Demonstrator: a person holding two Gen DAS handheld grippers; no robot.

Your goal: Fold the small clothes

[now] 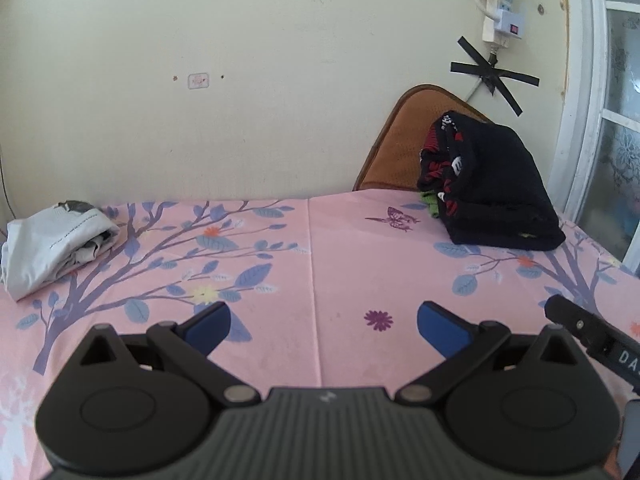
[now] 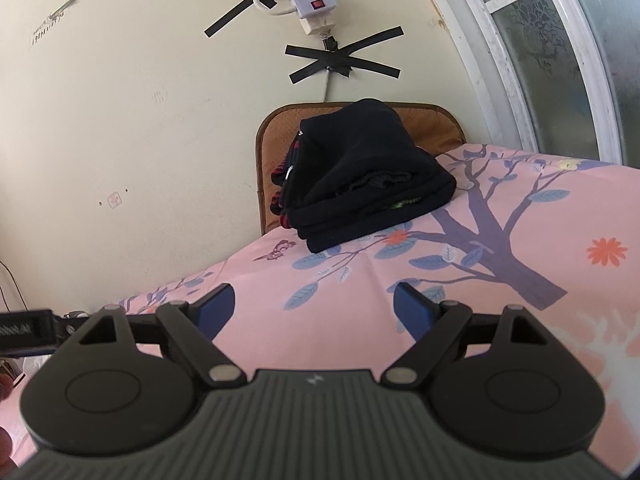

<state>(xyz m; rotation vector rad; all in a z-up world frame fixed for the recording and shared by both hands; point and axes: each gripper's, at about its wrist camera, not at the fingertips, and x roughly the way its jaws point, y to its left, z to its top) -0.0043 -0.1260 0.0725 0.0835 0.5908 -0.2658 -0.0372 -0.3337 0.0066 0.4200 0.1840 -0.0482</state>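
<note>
Both tongs, left tongs and right tongs, wide, empty; black stack near tablecloth far edge.

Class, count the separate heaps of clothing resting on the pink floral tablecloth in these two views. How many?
2. A light grey folded bundle lies at the far left; a black stack sits far right by the chair. More garments may be hidden inside each.

Left gripper: black linkage arms, blue finger pads, silver pivot pins, ribbed grey housing. Right gripper matches; white lettering on its body.
</note>
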